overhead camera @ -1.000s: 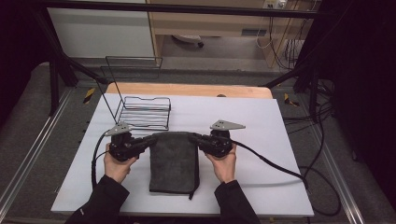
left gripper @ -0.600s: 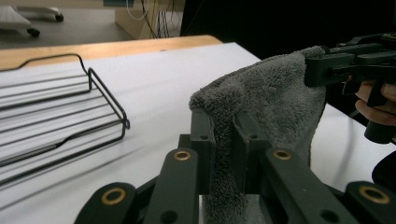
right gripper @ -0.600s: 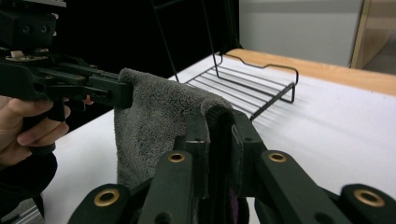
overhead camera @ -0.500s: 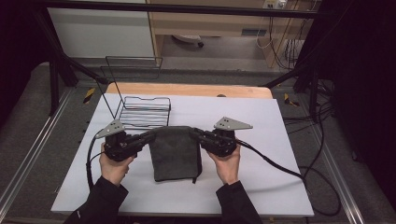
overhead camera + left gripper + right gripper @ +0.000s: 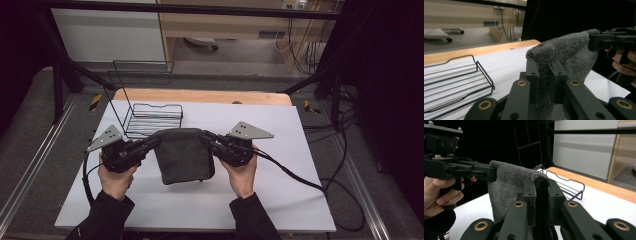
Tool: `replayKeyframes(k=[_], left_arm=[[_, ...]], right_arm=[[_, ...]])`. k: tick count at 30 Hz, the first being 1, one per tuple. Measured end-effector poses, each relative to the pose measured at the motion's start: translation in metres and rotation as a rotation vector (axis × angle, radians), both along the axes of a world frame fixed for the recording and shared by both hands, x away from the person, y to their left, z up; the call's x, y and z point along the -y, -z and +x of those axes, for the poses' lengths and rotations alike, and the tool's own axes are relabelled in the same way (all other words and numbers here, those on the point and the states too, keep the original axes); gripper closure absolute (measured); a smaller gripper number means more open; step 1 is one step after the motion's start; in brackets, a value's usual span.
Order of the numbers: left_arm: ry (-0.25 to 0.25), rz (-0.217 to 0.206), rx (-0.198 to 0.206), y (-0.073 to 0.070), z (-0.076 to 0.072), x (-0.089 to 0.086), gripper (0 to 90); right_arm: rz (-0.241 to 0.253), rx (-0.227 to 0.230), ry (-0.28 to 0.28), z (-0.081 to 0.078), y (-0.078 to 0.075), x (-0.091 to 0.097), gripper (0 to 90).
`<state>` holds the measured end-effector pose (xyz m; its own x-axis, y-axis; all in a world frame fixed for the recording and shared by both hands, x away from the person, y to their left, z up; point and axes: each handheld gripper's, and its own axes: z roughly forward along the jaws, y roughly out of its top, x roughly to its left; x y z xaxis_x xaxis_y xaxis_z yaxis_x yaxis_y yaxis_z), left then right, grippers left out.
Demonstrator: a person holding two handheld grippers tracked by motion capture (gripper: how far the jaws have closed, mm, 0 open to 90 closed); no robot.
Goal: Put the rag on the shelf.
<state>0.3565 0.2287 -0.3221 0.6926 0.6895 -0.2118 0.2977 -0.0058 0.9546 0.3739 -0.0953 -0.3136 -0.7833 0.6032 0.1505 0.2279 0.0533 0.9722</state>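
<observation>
A dark grey towel hangs folded between my two grippers above the white table. My left gripper is shut on the towel's upper left corner; in the left gripper view the towel is pinched between the black jaws of my left gripper. My right gripper is shut on the upper right corner, and the right gripper view shows the towel clamped by my right gripper. The towel's lower edge rests near the table.
A black wire basket stands at the table's back left, just behind the towel. A wooden board runs along the far edge. Cables trail from my right gripper across the table's right side.
Both grippers have risen with the towel, lifting its top edge; the towel now hangs shorter over the table instead of lying flat.
</observation>
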Motion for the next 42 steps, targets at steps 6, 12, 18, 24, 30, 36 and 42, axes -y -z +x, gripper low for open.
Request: replayKeyframes(k=[6, 12, 18, 24, 30, 36, 42], left_arm=[[-0.022, -0.031, 0.040, -0.010, -0.006, -0.007, 80.1], [-0.037, -0.054, 0.068, -0.018, -0.009, -0.014, 80.1], [-0.053, -0.072, 0.099, -0.025, -0.011, -0.017, 80.2], [-0.068, -0.095, 0.131, -0.034, -0.011, -0.020, 80.2], [-0.081, -0.129, 0.159, -0.042, -0.011, -0.024, 80.2], [-0.102, -0.154, 0.183, -0.052, -0.008, -0.033, 80.2], [-0.122, -0.179, 0.207, -0.063, -0.005, -0.040, 80.3]], right_arm=[[0.017, 0.039, -0.003, -0.002, -0.011, -0.008, 80.6], [0.024, 0.076, 0.001, -0.004, -0.022, -0.016, 80.6], [0.043, 0.093, 0.004, -0.005, -0.029, -0.020, 80.6], [0.069, 0.119, 0.007, -0.005, -0.038, -0.025, 80.6], [0.094, 0.146, 0.013, -0.004, -0.050, -0.031, 80.6], [0.103, 0.168, 0.010, -0.002, -0.061, -0.040, 80.7], [0.112, 0.191, 0.014, 0.001, -0.073, -0.051, 80.7]])
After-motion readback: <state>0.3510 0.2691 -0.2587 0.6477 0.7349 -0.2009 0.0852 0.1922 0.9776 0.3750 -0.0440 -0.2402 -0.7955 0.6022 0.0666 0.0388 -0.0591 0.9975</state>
